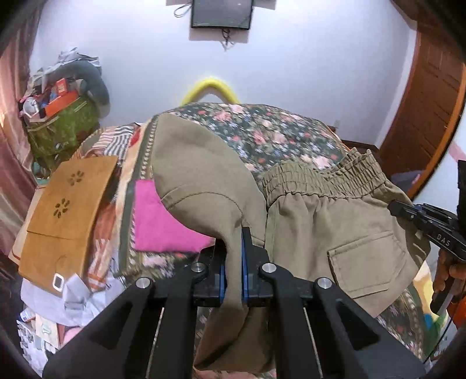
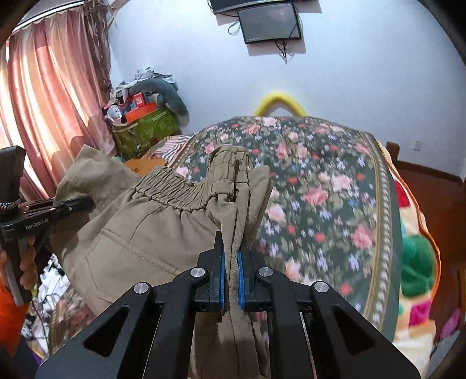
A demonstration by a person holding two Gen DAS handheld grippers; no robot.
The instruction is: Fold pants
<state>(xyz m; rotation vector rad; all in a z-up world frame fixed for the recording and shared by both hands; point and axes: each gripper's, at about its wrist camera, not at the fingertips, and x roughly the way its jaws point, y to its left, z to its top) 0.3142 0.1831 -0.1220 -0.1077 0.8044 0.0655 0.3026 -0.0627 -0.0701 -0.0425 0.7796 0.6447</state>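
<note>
Left tongs [image 1: 233,262] clamped tight on a fold of the olive pants [image 1: 320,218], blue pads pressed against the cloth from both sides, hem of one leg draped just ahead and to the left. Right tongs [image 2: 231,271] likewise closed hard on a bunched strip of the same pants [image 2: 145,227] near the elastic waistband [image 2: 171,186], gathered cloth rising straight ahead of the fingertips. Pants held up off the bed between both tongs, waistband and back pocket [image 1: 367,262] spread to the right of the left tongs, and to the left of the right tongs. Floral bedspread [image 2: 320,180] beneath and beyond the cloth. Pink fabric [image 1: 157,221] and tan cloth with cut-out flowers [image 1: 67,215] lying left of the left tongs. Pink curtain [image 2: 52,102] far left of the right tongs, dark wall screen [image 2: 269,24] high ahead. Other tongs visible at each view's edge, a hand [image 2: 27,262] around the handle.
</note>
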